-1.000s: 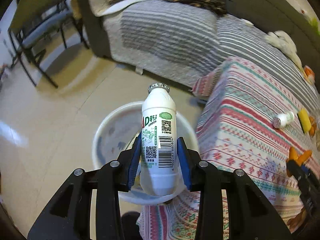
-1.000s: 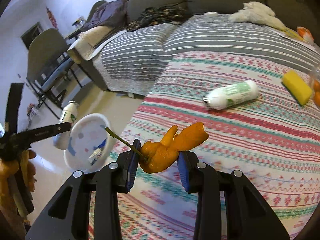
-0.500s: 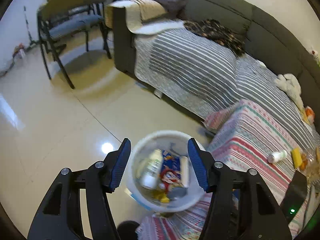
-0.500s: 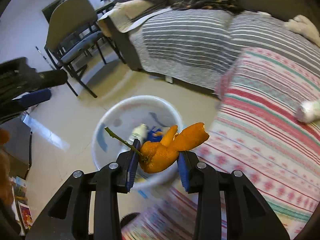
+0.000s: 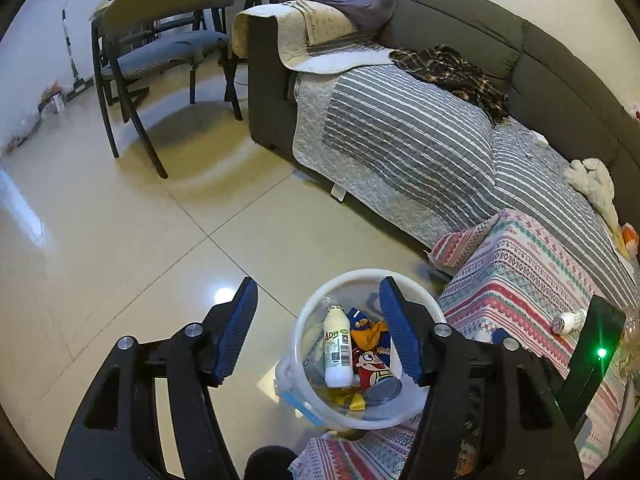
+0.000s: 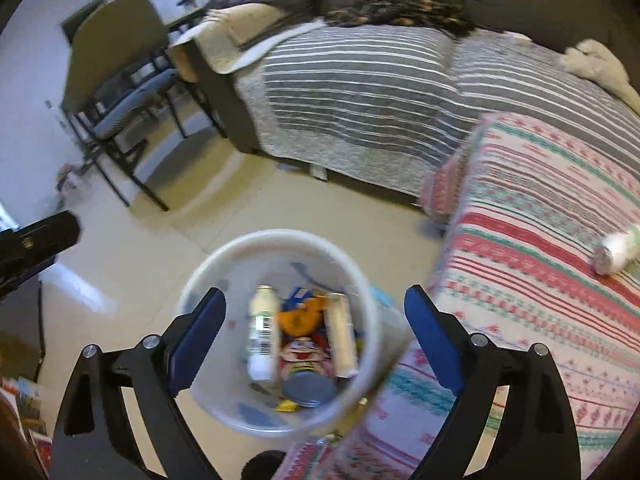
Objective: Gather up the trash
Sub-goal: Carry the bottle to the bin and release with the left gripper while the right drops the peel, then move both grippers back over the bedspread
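Observation:
A white trash bucket (image 5: pixel 308 320) (image 6: pixel 224 264) stands on the floor beside the patterned table. Inside lie a white drink bottle (image 5: pixel 337 354) (image 6: pixel 262 332), an orange peel (image 5: pixel 370 334) (image 6: pixel 300 318), a can (image 5: pixel 378 380) (image 6: pixel 306 380) and other wrappers. My left gripper (image 5: pixel 316 322) is open and empty above the bucket. My right gripper (image 6: pixel 314 340) is open and empty, directly over the bucket. A second white bottle (image 5: pixel 570 319) (image 6: pixel 616 250) lies on its side on the patterned cloth (image 5: pixel 528 276) (image 6: pixel 540 240).
A grey sofa with a striped cover (image 5: pixel 400 140) (image 6: pixel 360 92) runs behind the table. A dark chair (image 5: pixel 160 48) (image 6: pixel 116 92) stands on the tiled floor (image 5: pixel 120 220) at the left. A white cloth (image 5: pixel 594 184) lies on the sofa.
My left gripper opened and dropped the bottle into the bucket, then rose. My right gripper swung from the table over the bucket, opened, and the orange peel fell in.

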The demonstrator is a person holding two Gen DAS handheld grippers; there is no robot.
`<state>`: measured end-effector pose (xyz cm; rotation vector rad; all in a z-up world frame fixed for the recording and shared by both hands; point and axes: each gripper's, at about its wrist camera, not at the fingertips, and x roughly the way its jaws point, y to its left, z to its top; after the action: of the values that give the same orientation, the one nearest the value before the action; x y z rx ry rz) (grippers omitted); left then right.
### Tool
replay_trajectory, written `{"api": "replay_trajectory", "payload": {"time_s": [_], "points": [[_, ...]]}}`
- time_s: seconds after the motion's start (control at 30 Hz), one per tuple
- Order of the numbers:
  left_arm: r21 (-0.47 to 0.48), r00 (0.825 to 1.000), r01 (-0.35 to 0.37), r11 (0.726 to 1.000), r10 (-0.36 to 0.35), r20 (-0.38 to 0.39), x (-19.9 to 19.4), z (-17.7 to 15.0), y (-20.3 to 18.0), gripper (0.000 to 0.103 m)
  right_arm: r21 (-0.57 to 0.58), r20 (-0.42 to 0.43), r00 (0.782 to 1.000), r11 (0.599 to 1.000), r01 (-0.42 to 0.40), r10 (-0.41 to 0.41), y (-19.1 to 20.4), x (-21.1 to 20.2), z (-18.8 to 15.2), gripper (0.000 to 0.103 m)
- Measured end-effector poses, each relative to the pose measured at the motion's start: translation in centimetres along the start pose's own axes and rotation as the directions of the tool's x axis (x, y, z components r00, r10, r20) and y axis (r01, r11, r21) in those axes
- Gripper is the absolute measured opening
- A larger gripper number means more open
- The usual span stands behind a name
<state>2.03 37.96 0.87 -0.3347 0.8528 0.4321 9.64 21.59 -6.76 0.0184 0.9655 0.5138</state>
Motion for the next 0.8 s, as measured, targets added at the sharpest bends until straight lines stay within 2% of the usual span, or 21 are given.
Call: {"api": "replay_trajectory", "payload": {"time_s": [0.13,0.2,0.4,0.63,0.8], "points": [[0.019,1.000,0.008,1.000,-0.008,0.001,-0.2,-0.2,-1.2,0.068,0.023,0.001,0.996,0.995,0.093,-0.093,-2.5,-1.1,-0.3,0.091],[0.040,1.000,0.016,0.999,-0.016,-0.001,-0.1,-0.4,-2.2,0.076,0.021,0.010,0.991,0.990,0.136,-0.136,-3.6,-1.8,-0.3,0.092],[0.181,1.000,0.024,0.983,-0.027,0.011,-0.3,-2.1,-7.9,0.085,-0.017,0.038,0.957,0.957,0.288,-0.287,-8.1,-4.4,-1.2,0.094],[0.363,0.997,0.082,0.928,-0.078,-0.026,0.3,-5.1,-15.3,0.091,0.016,0.019,0.921,0.921,0.389,-0.389,-15.5,-7.8,-3.1,0.095],[0.424,0.991,0.130,0.896,-0.104,-0.084,1.4,-6.9,-18.7,0.091,0.106,-0.032,0.899,0.892,0.438,-0.438,-22.4,-9.9,-5.5,0.095]]}}
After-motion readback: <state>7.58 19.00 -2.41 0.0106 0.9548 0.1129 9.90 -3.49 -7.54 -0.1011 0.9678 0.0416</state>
